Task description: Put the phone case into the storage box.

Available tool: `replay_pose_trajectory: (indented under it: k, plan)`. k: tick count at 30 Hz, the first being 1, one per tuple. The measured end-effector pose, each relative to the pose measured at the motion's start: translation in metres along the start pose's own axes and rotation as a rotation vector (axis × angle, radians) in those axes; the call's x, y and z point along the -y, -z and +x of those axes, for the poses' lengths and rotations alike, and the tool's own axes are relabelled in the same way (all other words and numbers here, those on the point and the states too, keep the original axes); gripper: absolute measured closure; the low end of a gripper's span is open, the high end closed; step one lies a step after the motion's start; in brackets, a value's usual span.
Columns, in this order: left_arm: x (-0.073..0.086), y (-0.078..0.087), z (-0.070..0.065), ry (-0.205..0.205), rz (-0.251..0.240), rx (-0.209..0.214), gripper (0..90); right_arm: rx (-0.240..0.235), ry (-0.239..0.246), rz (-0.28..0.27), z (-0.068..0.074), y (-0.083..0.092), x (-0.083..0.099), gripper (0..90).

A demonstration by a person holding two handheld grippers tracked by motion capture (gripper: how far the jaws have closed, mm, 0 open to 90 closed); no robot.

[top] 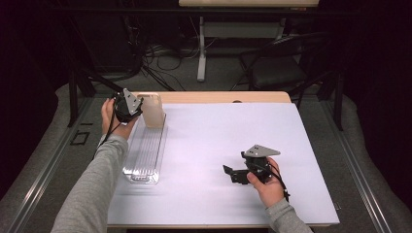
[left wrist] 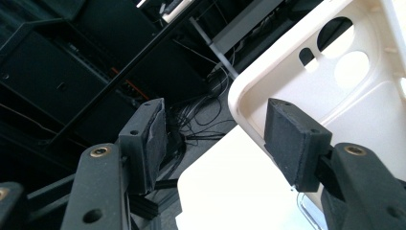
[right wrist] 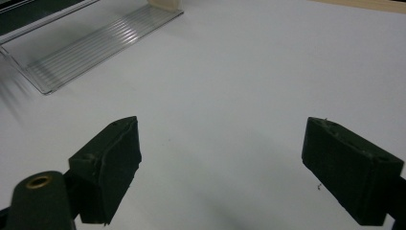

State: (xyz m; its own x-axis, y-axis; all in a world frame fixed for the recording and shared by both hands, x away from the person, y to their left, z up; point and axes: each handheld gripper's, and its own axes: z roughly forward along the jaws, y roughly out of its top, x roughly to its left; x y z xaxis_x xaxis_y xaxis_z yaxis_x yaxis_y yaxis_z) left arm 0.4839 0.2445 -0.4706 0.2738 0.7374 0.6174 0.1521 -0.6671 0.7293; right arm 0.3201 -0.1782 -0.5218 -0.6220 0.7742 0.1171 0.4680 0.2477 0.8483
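I find nothing to read from here: no lettering, label, brand, number or sign on the cream phone case [left wrist: 335,96], the clear ribbed tray [top: 145,155] or the white table sheet [top: 218,145] (plain surfaces all round).

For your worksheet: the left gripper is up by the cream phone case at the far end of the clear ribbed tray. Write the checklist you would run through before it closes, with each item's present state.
1. Left gripper jaws open: ok, a wide gap shows between the pads.
2. Phone case edge between the jaws: ok; in the left gripper view its rim lies inside the gap, beside the right pad.
3. Pads touching the case: cannot tell; the right pad overlaps the rim.
4. Case upright on the clear tray: ok, it stands at the far end.
5. Right gripper clear of the work: ok, jaws open, nothing between them, over the white table.
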Motion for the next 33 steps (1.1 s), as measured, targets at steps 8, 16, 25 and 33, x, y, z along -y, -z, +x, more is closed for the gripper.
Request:
replay_pose_trajectory:
  k: [8,16,25,33]
  plan:
    - [-0.0007,0.0028,0.0016,0.02,-0.008,0.016,41.3,0.001,0.0,-0.002,0.0,0.0,0.0001,12.7]
    - [-0.0012,0.0067,0.0053,0.05,-0.004,0.036,40.4,0.001,0.002,-0.002,0.0002,-0.0001,0.0001,12.7]
    - [0.0006,0.0053,0.005,0.065,0.042,0.057,36.5,0.002,0.0,0.003,0.0007,0.0002,-0.0001,12.7]
    - [0.0011,0.0034,0.0041,0.075,0.045,0.065,36.5,0.003,0.003,0.002,0.0002,0.0,0.0001,12.9]
